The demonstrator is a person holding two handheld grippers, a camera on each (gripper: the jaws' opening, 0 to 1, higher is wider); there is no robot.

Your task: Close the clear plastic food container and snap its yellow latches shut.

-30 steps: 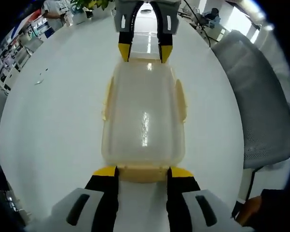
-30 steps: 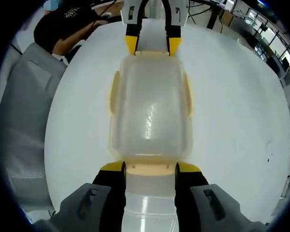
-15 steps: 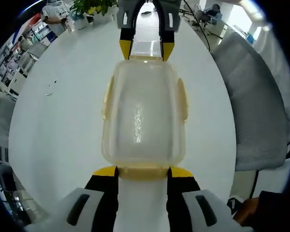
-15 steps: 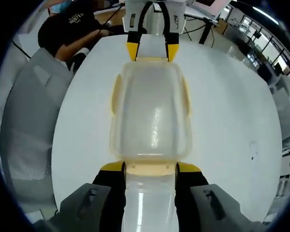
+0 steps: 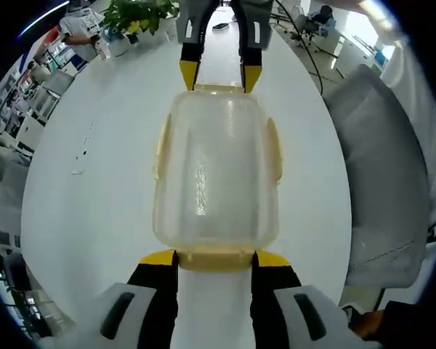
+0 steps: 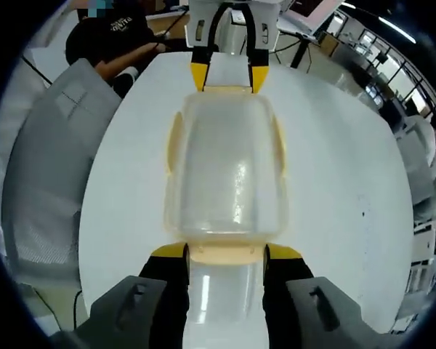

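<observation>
Container (image 5: 216, 174) between both tools' jaws

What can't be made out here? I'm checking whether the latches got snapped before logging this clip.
- End latches of the clear container: in both views each sits between gripper tips, left gripper, right gripper; snapped or not, unclear.
- Side latches: edge-on, so their state is unclear.
- Container's inside: glare and cloudy plastic blur it.
- Table specks, left gripper view: too small.

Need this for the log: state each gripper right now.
Left gripper: open, jaws astride the container's end latch.
Right gripper: open, astride the opposite end.
</observation>
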